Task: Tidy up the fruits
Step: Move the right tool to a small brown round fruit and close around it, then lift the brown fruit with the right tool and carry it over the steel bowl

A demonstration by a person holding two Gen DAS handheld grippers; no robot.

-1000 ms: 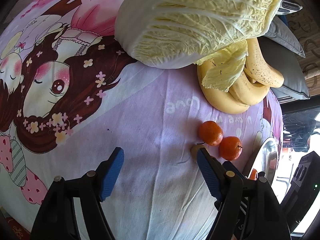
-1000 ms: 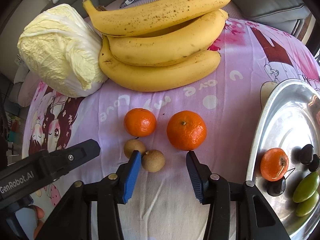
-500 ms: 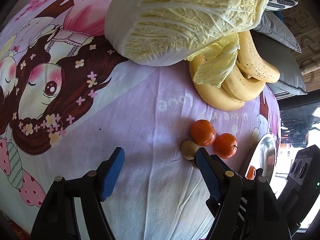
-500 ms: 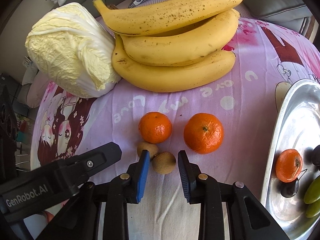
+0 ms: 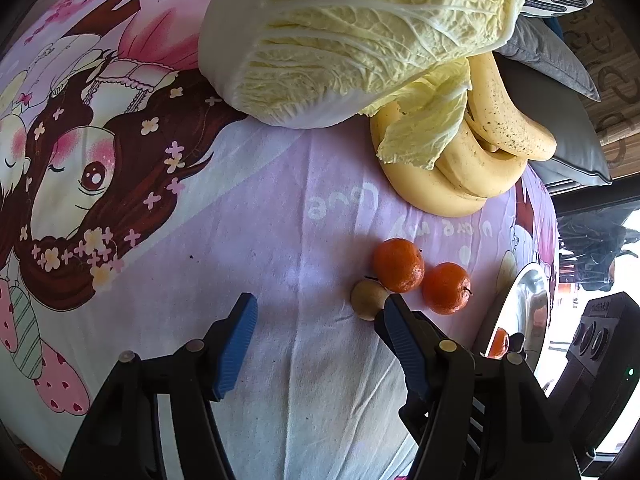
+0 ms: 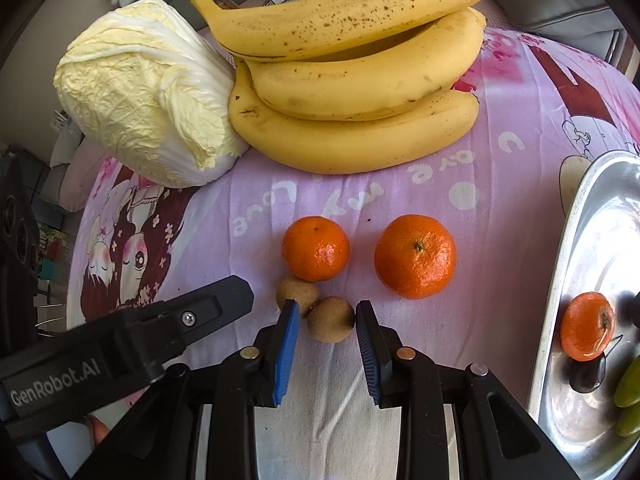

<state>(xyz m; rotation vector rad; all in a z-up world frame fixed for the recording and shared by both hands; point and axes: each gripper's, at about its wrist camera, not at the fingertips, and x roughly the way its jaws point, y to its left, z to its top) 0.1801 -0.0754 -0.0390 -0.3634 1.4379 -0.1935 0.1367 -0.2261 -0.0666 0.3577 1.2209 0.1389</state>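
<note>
- Blue-padded black right gripper (image 6: 327, 316): fingers straddle a small round brown fruit (image 6: 331, 319); the pads sit just beside its two sides, and contact cannot be confirmed, so a clamped state cannot be told.
- Second small brown fruit (image 6: 297, 290): touches the first on its left and lies just outside the left pad of the right gripper.
- Two round orange mandarins: the smaller mandarin (image 6: 315, 249) lies just above the brown pair; the larger mandarin (image 6: 415, 256) lies to its right, apart from it.
- Blue-padded black left gripper (image 5: 316, 316): fingers spread wide, nothing between them, above the pink printed cartoon cloth (image 5: 248, 240). Its right finger tip covers part of a brown fruit.
- Bunch of yellow speckled bananas (image 6: 352, 92): rests on the cloth beyond the mandarins, touching a pale yellow-white napa cabbage (image 6: 148, 92) on its left.
- Shiny oval metal tray (image 6: 592, 216): at the right edge of the cloth; holds one orange mandarin (image 6: 587, 326), dark round fruits (image 6: 587, 374) and green oval fruits (image 6: 630, 380).
</note>
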